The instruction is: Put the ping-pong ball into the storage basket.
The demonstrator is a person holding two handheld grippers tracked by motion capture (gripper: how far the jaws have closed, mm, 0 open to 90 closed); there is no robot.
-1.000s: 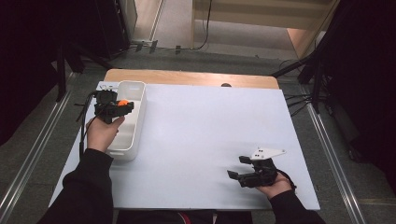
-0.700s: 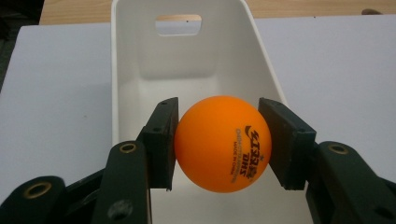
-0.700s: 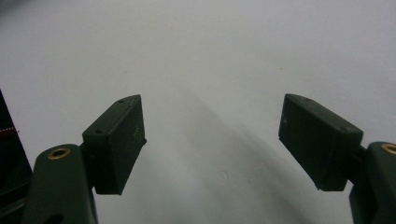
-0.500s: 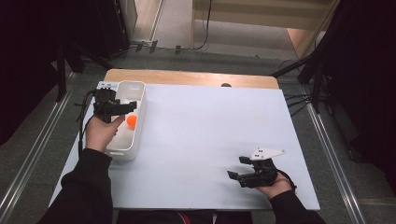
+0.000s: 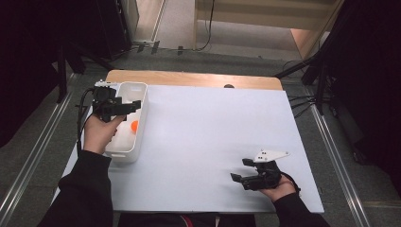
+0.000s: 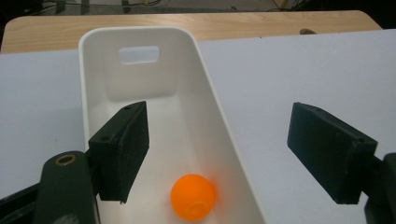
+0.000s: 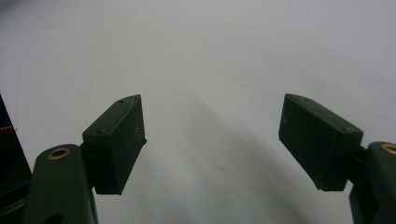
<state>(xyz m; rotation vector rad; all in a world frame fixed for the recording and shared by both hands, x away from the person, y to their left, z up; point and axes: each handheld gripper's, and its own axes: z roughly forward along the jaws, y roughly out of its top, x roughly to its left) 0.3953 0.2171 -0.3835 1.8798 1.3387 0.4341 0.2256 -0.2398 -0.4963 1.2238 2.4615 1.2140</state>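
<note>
Left gripper view — smooth orange ball (image 6: 193, 196), glossy white bin (image 6: 205, 107)

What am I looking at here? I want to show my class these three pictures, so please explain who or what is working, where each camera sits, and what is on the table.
A person stands at a white table with a hand-held two-jaw gripper in each hand. One camera looks down from above; the other two ride on the grippers and look along their black jaws. The left gripper hovers over a white bin at the table's left side. Its jaws have just been opening and nothing is between them; an orange ball lies in the bin below. The right gripper rests low over bare table, jaws open, holding nothing.
</note>
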